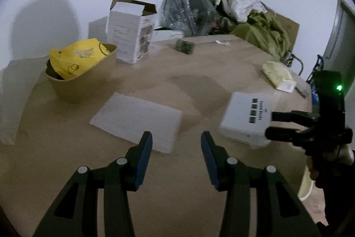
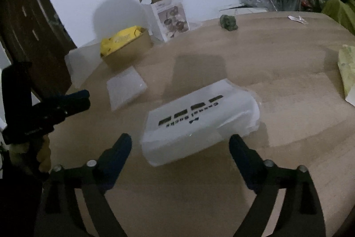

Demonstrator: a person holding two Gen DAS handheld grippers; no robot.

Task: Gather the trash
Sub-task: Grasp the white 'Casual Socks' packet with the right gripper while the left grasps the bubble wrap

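Tan wood-grain table [image 1: 199,72] lies mostly bare between the scattered trash. The right gripper [image 2: 180,146] is spread wide and empty, with a soft white plastic packet [image 2: 199,121] printed in black just beyond its tips. The left gripper [image 1: 176,141] stands partly spread, empty, over a flat white sheet [image 1: 137,119]. A tan bin [image 1: 84,81] holding yellow wrapping sits near the table's left edge. The far clutter is blurred.

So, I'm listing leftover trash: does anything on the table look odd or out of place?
A crumpled dark green wad and a torn white scrap lie loose at the table's far side. The tall white carton stands with its flaps open.
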